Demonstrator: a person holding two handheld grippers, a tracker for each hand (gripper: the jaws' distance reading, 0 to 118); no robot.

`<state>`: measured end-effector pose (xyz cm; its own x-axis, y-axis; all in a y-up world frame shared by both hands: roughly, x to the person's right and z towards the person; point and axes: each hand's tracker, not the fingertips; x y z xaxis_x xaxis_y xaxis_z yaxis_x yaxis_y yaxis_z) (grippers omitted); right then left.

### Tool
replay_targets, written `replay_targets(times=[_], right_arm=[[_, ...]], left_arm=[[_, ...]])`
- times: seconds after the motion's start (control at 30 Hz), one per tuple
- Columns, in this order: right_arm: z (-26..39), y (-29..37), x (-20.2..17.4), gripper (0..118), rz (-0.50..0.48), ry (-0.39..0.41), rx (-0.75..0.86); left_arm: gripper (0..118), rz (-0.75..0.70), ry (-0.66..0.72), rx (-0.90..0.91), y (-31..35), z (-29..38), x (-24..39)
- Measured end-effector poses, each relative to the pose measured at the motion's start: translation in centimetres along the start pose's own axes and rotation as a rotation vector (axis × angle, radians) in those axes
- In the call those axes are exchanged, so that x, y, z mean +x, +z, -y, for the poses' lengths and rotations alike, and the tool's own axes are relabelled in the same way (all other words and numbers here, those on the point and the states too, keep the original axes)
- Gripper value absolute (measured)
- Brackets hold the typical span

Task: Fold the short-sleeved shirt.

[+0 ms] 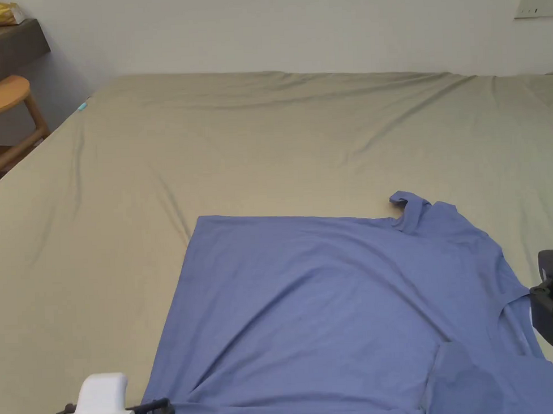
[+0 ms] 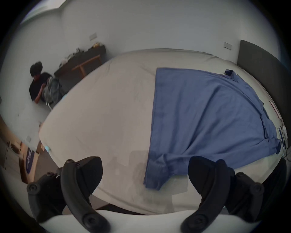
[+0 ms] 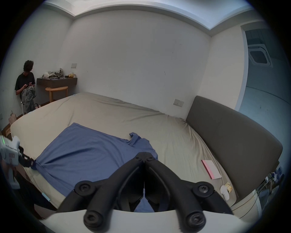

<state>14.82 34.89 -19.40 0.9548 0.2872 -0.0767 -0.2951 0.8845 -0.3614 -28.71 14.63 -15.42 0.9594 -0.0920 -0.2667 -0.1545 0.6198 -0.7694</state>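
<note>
A blue short-sleeved shirt lies spread flat on the bed, hem to the left and collar to the right, with one sleeve poking out at the far side. My left gripper sits at the near hem corner. In the left gripper view it is wide open, the bunched corner lying just ahead between the jaws. My right gripper hovers at the shirt's shoulder edge. In the right gripper view its jaws are shut over the shirt; no pinched cloth shows.
The beige bed sheet stretches wide beyond the shirt. A dark headboard stands on the right, a pink book beside it. A person sits by the far wall near a wooden stool and shelf.
</note>
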Motion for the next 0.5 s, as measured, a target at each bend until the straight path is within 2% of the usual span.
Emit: replay_targets(times=[0.2,0.23,0.27,0.3,0.4,0.5], right_arm=[[-0.1,-0.7,-0.2,2,0.011,-0.008,-0.030],[-0.1,-0.7,-0.2,2,0.014,-0.008,-0.033],[-0.1,-0.8,-0.2,2,0.019,-0.009,-0.038],[-0.2,-1.0,-0.3,2,0.025,-0.010,-0.047],[0.1,-1.5,0.0,2,0.029,-0.021,-0.078],[0.8,-1.8,0.6,2,0.034,-0.039,-0.106]], left_arm=[[105,-0.014,-0.036,-0.023,-2.1,0.1,1.1],[91,-0.027,-0.040,-0.033,-2.6,-0.1,1.4],[65,-0.029,-0.039,-0.047,-2.8,-0.1,1.5],[33,-0.012,-0.033,-0.050,-2.9,-0.2,1.6],[4,0.023,-0.050,-0.071,-3.3,0.0,2.5],[3,0.024,-0.087,-0.063,-3.2,0.1,2.6]])
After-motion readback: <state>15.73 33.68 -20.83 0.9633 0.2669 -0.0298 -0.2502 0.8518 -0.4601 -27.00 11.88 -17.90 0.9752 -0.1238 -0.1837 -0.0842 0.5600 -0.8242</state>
